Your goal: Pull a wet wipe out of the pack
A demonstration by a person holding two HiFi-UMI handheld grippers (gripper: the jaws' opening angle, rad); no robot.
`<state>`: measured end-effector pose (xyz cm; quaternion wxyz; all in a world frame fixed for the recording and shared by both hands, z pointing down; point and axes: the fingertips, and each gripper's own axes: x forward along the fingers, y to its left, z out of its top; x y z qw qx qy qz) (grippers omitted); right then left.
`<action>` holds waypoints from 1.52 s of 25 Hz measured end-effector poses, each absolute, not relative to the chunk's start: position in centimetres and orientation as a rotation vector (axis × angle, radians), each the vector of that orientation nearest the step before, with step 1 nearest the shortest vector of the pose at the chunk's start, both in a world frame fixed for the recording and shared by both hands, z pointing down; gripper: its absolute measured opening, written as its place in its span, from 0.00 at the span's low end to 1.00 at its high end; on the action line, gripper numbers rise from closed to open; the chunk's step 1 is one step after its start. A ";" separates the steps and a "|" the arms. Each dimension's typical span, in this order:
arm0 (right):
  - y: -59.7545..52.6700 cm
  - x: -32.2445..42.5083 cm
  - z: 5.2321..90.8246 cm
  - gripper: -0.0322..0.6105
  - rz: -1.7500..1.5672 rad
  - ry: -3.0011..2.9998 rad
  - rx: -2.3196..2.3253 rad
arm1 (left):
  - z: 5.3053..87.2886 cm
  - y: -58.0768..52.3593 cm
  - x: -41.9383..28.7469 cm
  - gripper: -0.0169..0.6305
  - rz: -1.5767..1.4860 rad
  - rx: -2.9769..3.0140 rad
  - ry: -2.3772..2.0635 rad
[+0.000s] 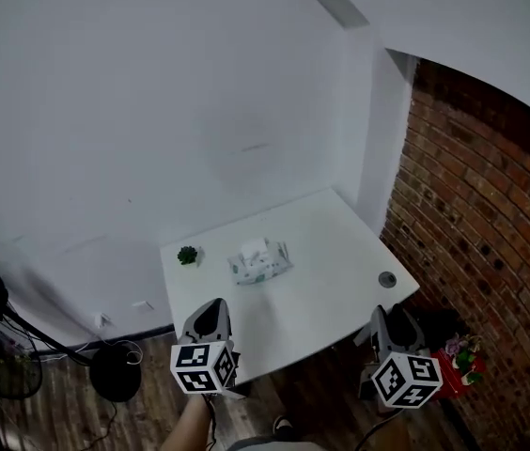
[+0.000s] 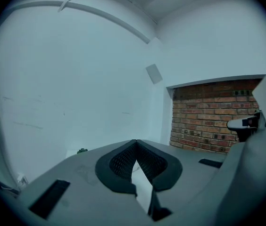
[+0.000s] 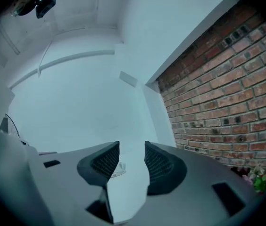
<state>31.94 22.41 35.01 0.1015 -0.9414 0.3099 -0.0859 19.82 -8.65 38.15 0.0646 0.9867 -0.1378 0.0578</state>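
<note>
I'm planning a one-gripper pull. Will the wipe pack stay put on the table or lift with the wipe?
The wipe pack looks soft, crumpled and small, so it is probably light and floppy; it may well lift or slide. Nothing braces it on the smooth table.

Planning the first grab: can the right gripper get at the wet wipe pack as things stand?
Probably yes: the right gripper is open and empty, and only bare table lies between it and the pack.

White table (image 1: 331, 238) at frame centre, mostly bare. A wipe pack (image 1: 258, 261) sits centre-left, with a small plant (image 1: 187, 255) near it on the left. Bare tabletop lies below and right of the pack. A brick wall (image 1: 491, 224) closes the right side.
</note>
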 end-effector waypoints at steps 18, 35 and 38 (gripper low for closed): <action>9.9 44.9 37.2 0.31 -0.411 1.510 -2.538 | 38.1 -10.8 24.1 0.03 0.150 2.807 -0.904; 0.6 45.1 36.8 0.30 -0.454 1.784 -2.415 | 38.2 -14.9 21.1 0.03 0.113 2.701 -1.138; 0.0 44.7 37.1 0.30 -0.466 1.787 -2.414 | 38.2 -15.4 20.6 0.03 0.109 2.696 -1.142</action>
